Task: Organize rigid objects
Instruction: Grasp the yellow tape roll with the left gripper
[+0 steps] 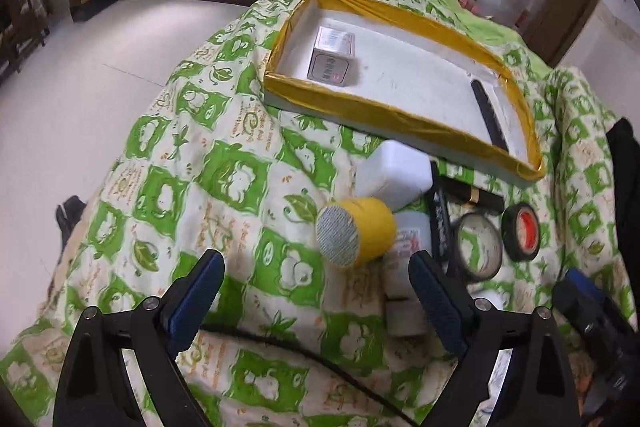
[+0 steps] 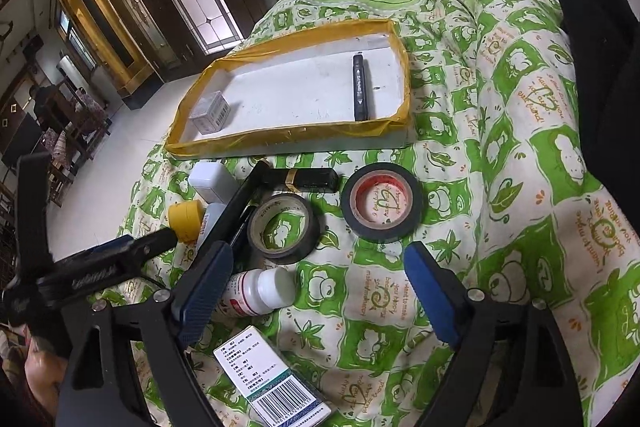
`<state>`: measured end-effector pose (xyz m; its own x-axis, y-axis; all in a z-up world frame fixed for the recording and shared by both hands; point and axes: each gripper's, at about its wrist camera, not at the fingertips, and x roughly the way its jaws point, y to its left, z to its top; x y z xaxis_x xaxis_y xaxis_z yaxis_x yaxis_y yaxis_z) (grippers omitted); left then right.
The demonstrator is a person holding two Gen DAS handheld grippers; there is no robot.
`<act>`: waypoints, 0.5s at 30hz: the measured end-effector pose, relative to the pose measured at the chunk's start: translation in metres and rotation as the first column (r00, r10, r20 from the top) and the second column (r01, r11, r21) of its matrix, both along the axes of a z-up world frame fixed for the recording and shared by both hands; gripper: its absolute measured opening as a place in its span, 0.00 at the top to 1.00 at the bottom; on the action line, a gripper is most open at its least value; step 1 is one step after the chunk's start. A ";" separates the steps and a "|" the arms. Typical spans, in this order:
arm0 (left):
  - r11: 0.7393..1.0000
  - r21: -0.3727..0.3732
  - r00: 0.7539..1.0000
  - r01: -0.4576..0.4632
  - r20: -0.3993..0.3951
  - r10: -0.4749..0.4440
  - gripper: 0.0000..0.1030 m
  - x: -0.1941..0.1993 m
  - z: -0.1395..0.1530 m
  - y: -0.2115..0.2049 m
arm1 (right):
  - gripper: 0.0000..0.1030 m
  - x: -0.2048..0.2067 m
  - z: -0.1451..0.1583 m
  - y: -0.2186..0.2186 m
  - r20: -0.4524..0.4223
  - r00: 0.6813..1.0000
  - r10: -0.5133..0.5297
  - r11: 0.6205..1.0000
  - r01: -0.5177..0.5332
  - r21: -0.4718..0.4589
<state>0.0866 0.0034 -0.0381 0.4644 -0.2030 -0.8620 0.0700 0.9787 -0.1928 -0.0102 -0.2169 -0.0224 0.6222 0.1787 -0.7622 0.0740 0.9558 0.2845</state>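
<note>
Green-patterned quilt is soft: the yellow cylindrical cap near the yellow-rimmed white tray may roll when gripped. Left gripper and right gripper are spread, empty.

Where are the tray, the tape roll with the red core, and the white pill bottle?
Tray point(image 2: 288, 137): right wrist view, on its near yellow rim.
Red-core tape point(image 2: 412, 215): right wrist view, on its black outer band.
Pill bottle point(image 2: 276, 287): right wrist view, on its white cap.

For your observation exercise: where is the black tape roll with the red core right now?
In the right wrist view, the black tape roll with the red core lies flat on the green quilt, just outside the yellow-edged tray, right of the other tape roll.
</note>
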 end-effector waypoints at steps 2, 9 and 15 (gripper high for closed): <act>1.000 -0.019 1.000 0.008 0.002 -0.008 0.08 0.002 -0.001 -0.001 | 0.16 0.001 -0.001 0.001 -0.004 1.000 0.002 1.000 -0.002 -0.004; 0.999 -0.042 1.000 0.010 -0.022 -0.011 0.15 0.020 -0.010 -0.005 | 0.16 0.002 -0.003 0.003 -0.006 1.000 0.006 1.000 -0.006 -0.008; 0.999 -0.050 0.998 -0.003 -0.057 0.001 0.20 0.028 -0.021 -0.005 | 0.16 0.002 -0.002 0.001 -0.003 1.000 -0.006 1.000 0.006 -0.009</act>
<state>0.1148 -0.0013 -0.0588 0.4149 -0.2454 -0.8762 0.0555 0.9680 -0.2448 -0.0079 -0.2155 -0.0247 0.6212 0.1681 -0.7654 0.0802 0.9580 0.2755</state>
